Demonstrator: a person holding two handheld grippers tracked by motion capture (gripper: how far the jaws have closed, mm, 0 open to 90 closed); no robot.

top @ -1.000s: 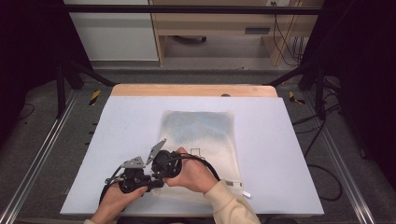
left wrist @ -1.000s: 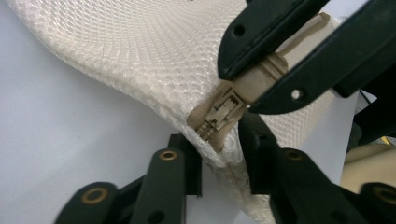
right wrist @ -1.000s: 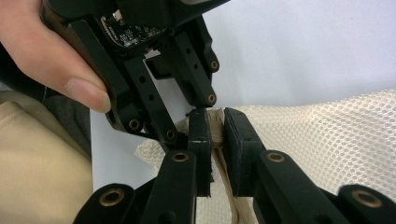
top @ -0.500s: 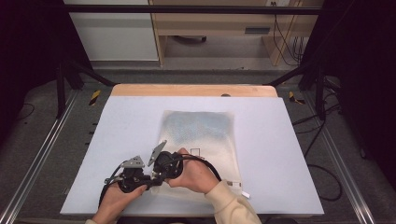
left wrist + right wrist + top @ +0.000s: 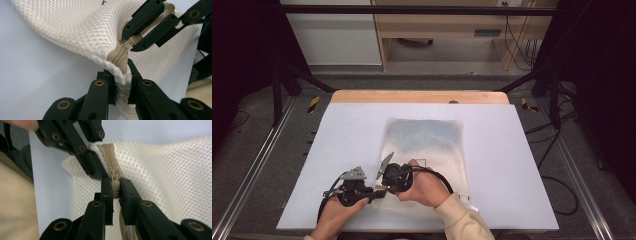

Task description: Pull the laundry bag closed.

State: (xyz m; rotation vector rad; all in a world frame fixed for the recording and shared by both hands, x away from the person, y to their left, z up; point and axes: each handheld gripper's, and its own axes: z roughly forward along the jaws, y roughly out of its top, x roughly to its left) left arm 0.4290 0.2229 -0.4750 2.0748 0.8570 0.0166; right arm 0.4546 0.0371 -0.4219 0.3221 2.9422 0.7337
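Jaws of left gripper (image 5: pixel 121 82) clamp mesh bag (image 5: pixel 82 32) corner edge, right gripper (image 5: pixel 115 192) pinches zipper pull (image 5: pixel 115 183).

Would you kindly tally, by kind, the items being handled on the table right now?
Mesh bag: 1, cream, with a tan zipper.
Hand-held gripper: 2, the left hand-held gripper clamped on the bag's corner, the right hand-held gripper clamped on the zipper slider.
Total: 3.
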